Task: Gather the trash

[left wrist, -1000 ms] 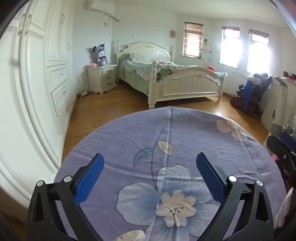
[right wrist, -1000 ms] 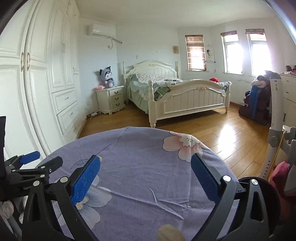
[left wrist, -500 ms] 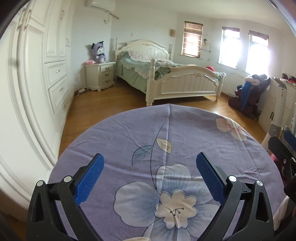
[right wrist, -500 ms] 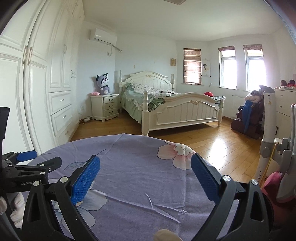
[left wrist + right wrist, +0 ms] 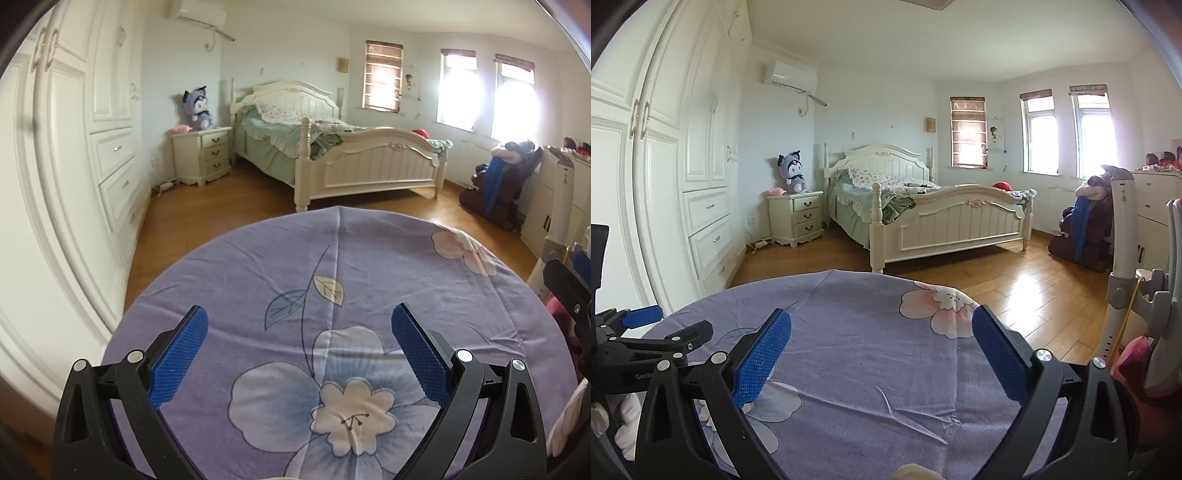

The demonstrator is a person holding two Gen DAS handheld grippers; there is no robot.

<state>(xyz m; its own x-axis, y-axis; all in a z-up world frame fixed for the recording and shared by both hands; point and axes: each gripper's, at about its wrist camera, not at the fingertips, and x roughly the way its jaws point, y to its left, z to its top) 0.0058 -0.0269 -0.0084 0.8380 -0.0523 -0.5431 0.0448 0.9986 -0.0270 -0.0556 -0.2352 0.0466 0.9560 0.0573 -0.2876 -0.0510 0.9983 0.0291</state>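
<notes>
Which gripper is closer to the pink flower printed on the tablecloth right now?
Right. The right gripper sits just behind the pink flower, which lies between its open fingers. The left gripper is off to the flower's left, over the blue flower.

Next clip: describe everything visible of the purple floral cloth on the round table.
The purple floral cloth looks like thin woven fabric, lilac, printed with a large blue-and-white flower, blue and cream leaves on a thin stem, and a pink flower near the far right edge. It lies flat over the round top, lightly creased, with a centre fold line. Nothing visibly rests on it; both open grippers hover above.
</notes>
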